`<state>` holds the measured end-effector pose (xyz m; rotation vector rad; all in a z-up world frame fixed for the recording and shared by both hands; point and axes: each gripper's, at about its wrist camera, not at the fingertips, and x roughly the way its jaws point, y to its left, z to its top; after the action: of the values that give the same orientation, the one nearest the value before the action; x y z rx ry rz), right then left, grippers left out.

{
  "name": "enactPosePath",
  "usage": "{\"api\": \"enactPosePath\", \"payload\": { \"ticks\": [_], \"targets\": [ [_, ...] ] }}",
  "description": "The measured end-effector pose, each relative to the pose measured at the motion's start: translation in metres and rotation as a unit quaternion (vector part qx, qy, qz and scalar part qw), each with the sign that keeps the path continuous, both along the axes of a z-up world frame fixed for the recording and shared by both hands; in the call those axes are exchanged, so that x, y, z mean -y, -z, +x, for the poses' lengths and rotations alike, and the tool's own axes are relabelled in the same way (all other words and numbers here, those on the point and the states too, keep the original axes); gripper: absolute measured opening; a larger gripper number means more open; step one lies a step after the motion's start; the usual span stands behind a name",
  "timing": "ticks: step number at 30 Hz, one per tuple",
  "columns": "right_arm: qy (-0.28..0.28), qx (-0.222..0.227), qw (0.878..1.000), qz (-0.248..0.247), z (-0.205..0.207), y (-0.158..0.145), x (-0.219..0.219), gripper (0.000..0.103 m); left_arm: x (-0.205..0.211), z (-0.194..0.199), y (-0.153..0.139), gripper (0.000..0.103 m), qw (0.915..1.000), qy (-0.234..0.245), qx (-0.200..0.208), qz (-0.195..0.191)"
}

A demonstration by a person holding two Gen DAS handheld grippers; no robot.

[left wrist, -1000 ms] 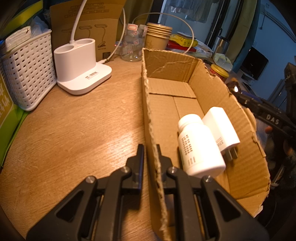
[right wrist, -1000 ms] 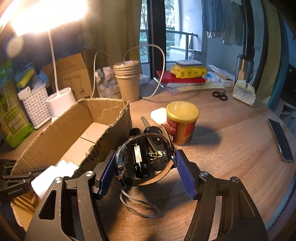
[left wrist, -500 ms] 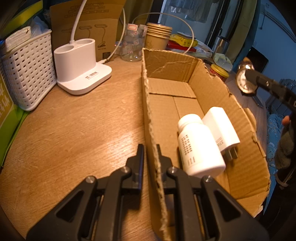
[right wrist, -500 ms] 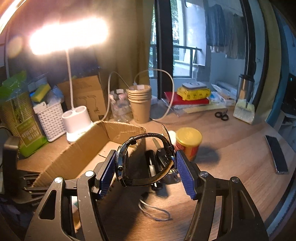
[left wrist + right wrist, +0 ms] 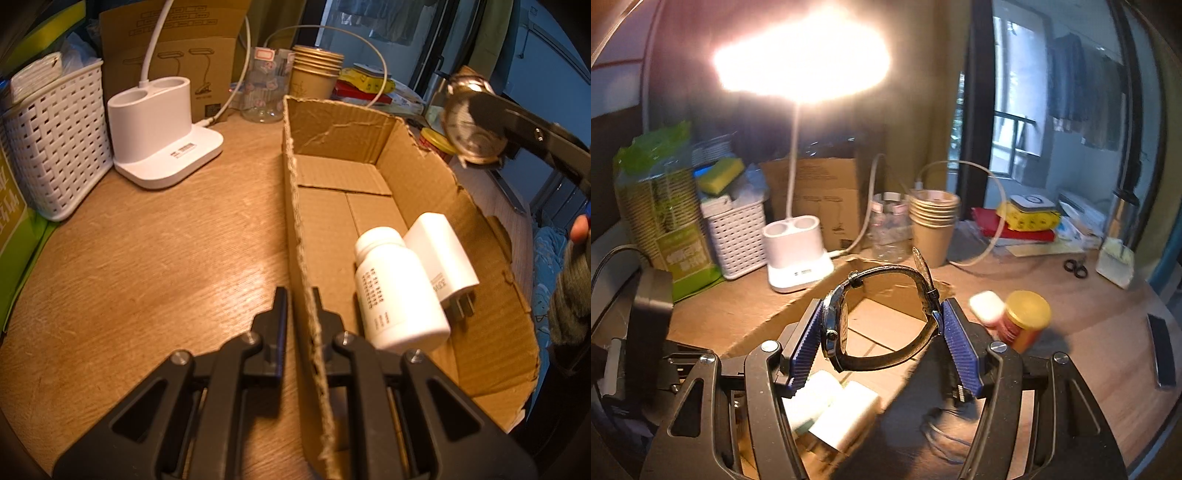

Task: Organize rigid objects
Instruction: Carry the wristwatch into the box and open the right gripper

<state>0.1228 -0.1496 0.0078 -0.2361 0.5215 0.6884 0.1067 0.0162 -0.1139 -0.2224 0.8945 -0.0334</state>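
Lifted off the table since a second ago, the wristwatch (image 5: 882, 317) now hangs above the open cardboard box (image 5: 424, 177), where before it sat low beside the box's outer wall. The right gripper (image 5: 882, 343) holds it, blue pads (image 5: 803, 343) pressing the watch case on one side and the strap on the other, jaws about half spread. In the left wrist view the watch shows at 2 o'clock, over the box's far right rim. The left gripper (image 5: 300, 314) has not shifted: its narrow jaws pinch the box's near side wall, one finger outside and one inside. Inside the box a white pill bottle (image 5: 397, 288) lies on its side at 4 o'clock from the box's centre, touching a white plug adapter (image 5: 441, 258) just to its right. A yellow-lidded jar (image 5: 1025, 319) stands on the table at 3 o'clock of the watch.
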Motion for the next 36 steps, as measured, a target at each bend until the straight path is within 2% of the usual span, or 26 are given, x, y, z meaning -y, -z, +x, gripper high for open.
{"api": "enactPosePath", "payload": {
  "ticks": [8,17,29,36],
  "targets": [
    [-0.026,-0.009,1.0,-0.014,0.003,0.008,-0.024,0.067,0.0,0.0,0.0,0.011,1.0,0.0,0.0,0.0],
    [-0.031,-0.047,0.998,-0.024,0.01,0.017,-0.036,0.067,0.0,0.0,0.0,0.011,1.0,0.0,0.0,0.0],
    [-0.071,-0.078,0.988,-0.111,0.002,0.043,-0.069,0.067,0.0,-0.001,0.0,0.011,1.0,0.001,0.0,0.0],
    [-0.079,-0.093,0.985,-0.121,0.003,0.048,-0.071,0.067,0.0,-0.001,0.0,0.011,1.0,0.001,0.0,0.0]
  ]
}}
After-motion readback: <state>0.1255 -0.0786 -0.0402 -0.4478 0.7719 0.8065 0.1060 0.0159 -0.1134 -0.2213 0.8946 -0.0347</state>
